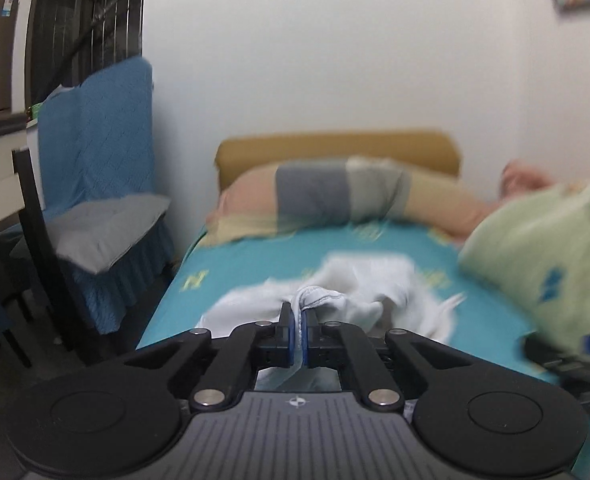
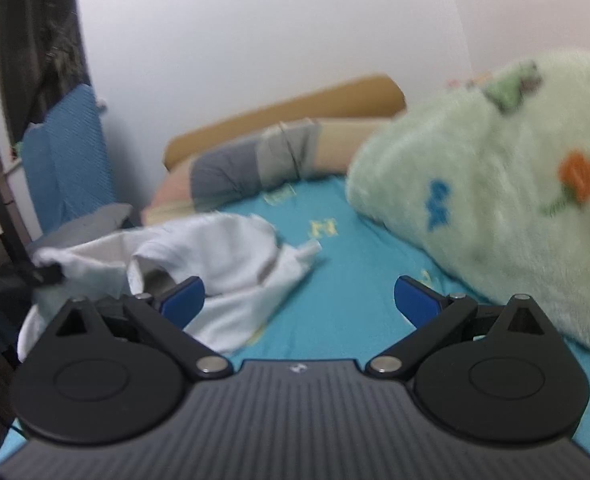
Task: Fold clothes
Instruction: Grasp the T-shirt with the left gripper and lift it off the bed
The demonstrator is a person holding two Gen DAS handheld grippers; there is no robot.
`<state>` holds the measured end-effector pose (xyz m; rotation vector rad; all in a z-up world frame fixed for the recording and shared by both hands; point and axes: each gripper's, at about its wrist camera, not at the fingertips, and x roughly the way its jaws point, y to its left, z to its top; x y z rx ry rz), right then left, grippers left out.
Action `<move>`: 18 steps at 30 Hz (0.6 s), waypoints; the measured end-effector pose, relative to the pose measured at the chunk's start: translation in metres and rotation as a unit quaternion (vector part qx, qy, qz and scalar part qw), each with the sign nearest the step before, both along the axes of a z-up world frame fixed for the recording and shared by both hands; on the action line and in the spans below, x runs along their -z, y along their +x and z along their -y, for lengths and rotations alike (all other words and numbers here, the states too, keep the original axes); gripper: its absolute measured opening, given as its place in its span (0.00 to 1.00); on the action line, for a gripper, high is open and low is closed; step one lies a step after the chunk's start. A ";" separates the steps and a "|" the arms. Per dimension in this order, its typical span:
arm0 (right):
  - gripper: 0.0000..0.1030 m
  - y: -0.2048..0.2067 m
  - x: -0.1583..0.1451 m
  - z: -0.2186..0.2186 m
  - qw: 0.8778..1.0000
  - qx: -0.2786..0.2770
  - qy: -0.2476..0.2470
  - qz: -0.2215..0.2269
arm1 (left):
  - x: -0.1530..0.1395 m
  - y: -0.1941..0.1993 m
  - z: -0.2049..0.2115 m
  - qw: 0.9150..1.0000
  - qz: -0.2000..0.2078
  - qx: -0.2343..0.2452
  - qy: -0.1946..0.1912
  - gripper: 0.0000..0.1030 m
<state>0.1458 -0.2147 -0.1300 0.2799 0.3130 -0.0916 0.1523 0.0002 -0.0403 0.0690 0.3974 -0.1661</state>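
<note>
Soft, even indoor light fills both views, with no glare and only faint shadows. Motion blur smears the bed (image 1: 255, 256) and green blanket (image 2: 495, 184), while the near fingers (image 1: 291, 328) stay sharp. Fisheye distortion bends the upper left edges.
</note>
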 end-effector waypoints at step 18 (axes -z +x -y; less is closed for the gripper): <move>1.00 -0.077 -0.047 -0.074 0.991 -0.126 -0.046 0.003 | -0.081 -0.152 -0.100 0.987 0.035 0.044 -0.150 0.03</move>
